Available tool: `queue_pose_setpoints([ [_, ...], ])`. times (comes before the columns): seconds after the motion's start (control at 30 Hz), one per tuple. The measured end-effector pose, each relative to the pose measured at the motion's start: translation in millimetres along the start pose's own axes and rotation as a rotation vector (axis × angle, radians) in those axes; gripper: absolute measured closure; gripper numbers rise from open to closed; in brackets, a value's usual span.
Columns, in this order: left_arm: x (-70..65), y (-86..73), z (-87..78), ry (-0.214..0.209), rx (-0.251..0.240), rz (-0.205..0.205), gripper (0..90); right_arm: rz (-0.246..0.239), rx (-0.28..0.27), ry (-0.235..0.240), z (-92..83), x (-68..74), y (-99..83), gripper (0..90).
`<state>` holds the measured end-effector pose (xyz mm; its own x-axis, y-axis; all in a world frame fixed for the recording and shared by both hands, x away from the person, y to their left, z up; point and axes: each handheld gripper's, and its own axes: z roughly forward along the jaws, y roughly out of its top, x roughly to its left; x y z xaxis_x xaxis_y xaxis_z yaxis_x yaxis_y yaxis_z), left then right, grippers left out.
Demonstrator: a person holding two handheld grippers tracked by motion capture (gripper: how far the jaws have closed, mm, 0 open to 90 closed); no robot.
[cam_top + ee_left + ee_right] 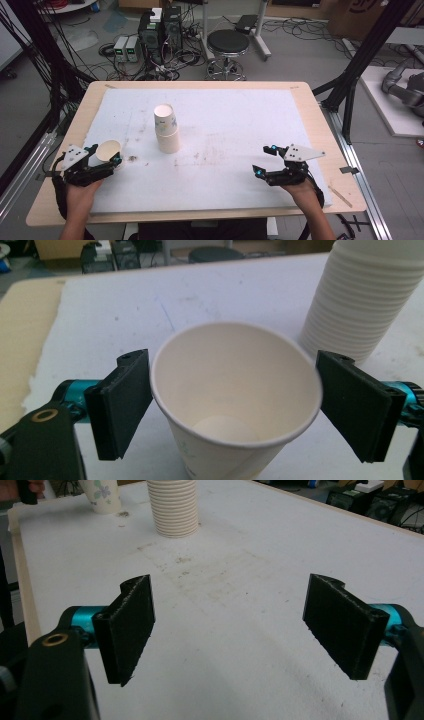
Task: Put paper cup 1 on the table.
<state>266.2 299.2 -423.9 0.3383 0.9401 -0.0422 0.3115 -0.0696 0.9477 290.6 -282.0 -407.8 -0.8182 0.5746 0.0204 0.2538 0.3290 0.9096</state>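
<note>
The room behind the table is a workshop floor strewn with cables, with a black round stool (228,42) and computer towers (160,30) well beyond both grippers. The wooden table (320,130) carries a white foam sheet (240,120), stained with brownish smudges ahead of the right gripper.

A stack of paper cups (166,127) stands upside down on the sheet, ahead and to the right of the left gripper; in the left gripper view its top is cut off by the frame edge.

A single paper cup (235,405) sits upright between the jaws of the left gripper (104,156). The jaws stand apart: the left pad shows a thin gap to the rim, while the right pad lies so close to the rim that contact cannot be ruled out. The cup's base is cut off at the bottom of the left gripper view, so whether it rests on the sheet is hard to tell.

The right gripper (265,160) hovers over bare sheet, well to the right of the stack, jaws wide apart with nothing between them.
</note>
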Motion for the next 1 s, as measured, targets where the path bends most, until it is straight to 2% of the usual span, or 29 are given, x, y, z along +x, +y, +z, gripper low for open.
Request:
queue_pose_setpoints([
  [0.2,-6.2,19.0,-14.6,-0.001,-0.107,0.024,16.6,0.003,0.003,0.0,0.4,-0.3,-0.6,21.2],
  [0.33,-15.8,28.3,-19.0,-0.037,-0.165,0.042,16.6,-0.002,0.008,-0.002,1.0,-0.1,-0.6,21.2],
  [0.47,-27.8,36.1,-18.8,-0.11,-0.206,0.042,16.6,0.0,0.008,-0.014,0.4,-0.1,-0.4,20.7],
  [0.57,-35.9,35.9,-14.2,-0.217,-0.242,0.015,16.6,0.004,0.007,-0.038,-0.4,-0.6,-0.5,20.1],
  [0.7,-45.4,30.5,-5.3,-0.311,-0.252,0.008,16.6,0.0,0.0,-0.056,-2.5,-0.3,0.4,20.0],
  [0.77,-50.3,27.4,-0.6,-0.337,-0.247,0.01,16.6,0.001,-0.002,-0.062,-3.4,-0.4,0.5,20.0],
  [0.9,-56.1,24.1,5.4,-0.364,-0.238,0.031,16.6,0.01,-0.001,-0.072,-3.9,-0.3,0.3,20.0],
  [1.0,-58.1,21.3,7.1,-0.365,-0.241,0.051,16.7,0.01,-0.001,-0.075,-4.2,-0.3,0.7,20.0],
])
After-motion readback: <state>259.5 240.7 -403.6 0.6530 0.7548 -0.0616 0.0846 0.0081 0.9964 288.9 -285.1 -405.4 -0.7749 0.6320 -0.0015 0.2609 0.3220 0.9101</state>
